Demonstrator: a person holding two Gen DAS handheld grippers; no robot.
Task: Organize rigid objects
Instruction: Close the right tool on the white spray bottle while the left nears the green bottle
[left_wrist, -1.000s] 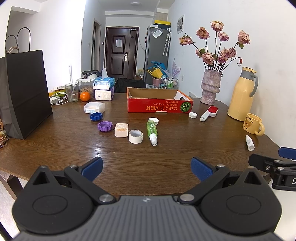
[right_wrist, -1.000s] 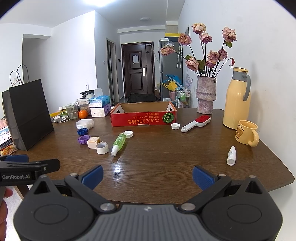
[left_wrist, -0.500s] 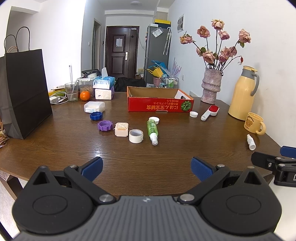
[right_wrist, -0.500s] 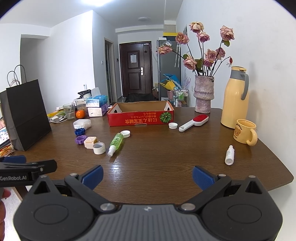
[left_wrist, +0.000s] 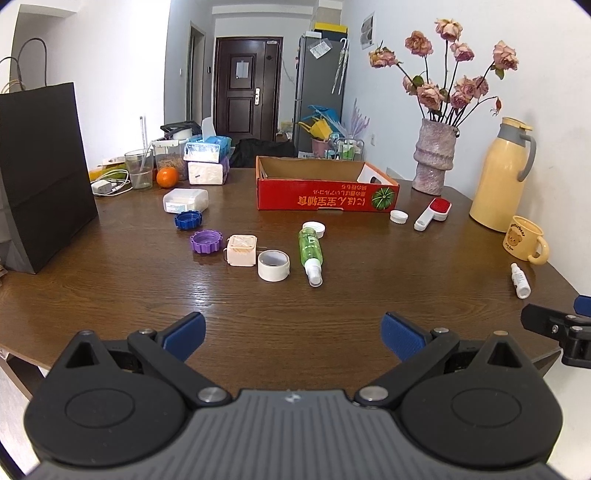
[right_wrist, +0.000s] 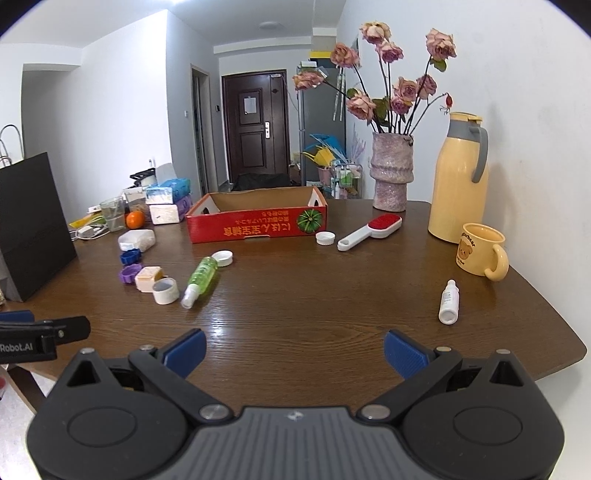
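Cropping right gripper at edge

Left gripper side plate: white letters "Robot.AI", cut off at the frame edge.
Red box front wall: yellow print, upside down, unreadable; pumpkin picture at its right end.
Yellow mug beside the box: small arched word above a bear, too blurred to read.

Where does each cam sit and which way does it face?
Left wrist: on the left hand-held gripper, low at the table's near edge, facing the red box; the right gripper's tip shows at right.
Right wrist: on the right hand-held gripper, same direction, nearer the small white bottle; the left gripper's tip shows at left.
Shared: box, green spray bottle, yellow mug.
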